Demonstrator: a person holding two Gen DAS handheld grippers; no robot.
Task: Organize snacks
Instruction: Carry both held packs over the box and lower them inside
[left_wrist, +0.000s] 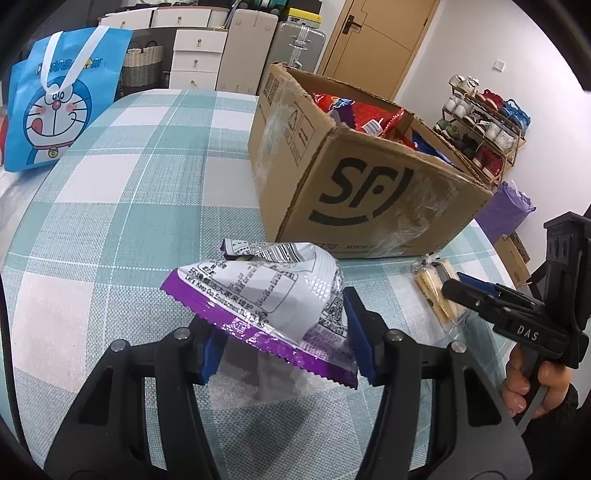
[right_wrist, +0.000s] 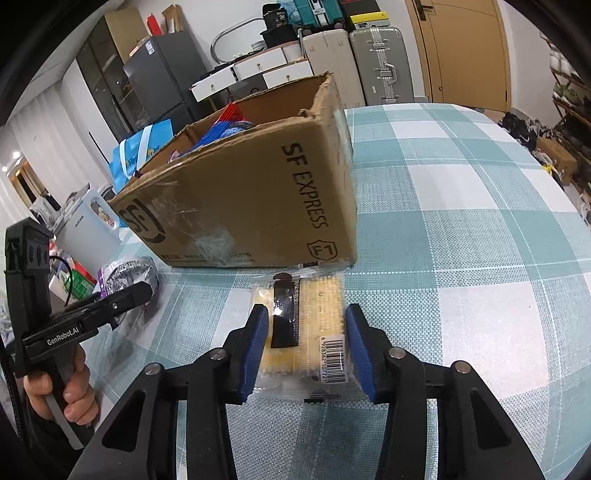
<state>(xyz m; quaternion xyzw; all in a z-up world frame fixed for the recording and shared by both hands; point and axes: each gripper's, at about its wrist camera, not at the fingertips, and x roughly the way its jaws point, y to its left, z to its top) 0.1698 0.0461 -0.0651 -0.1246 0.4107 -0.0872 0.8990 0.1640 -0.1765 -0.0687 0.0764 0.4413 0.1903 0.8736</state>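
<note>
Although several snack bags already lie inside the cardboard box (left_wrist: 369, 184), your work is, as I judge it, only partly finished, because two snacks are not yet in it. The purple-and-white packet (left_wrist: 273, 295) sits between the pads of your left gripper (left_wrist: 284, 343); the jaws are about as wide as the packet, and its serrated purple edge appears raised above the checked tablecloth (left_wrist: 129, 184), so I believe you grip it, but I cannot tell how firmly. Your right gripper (right_wrist: 304, 347) stands partly open around the clear pack of crackers (right_wrist: 306, 325), which lies flat on the cloth just in front of the box; the blue pads are at its two long sides, touching or nearly touching.
</note>
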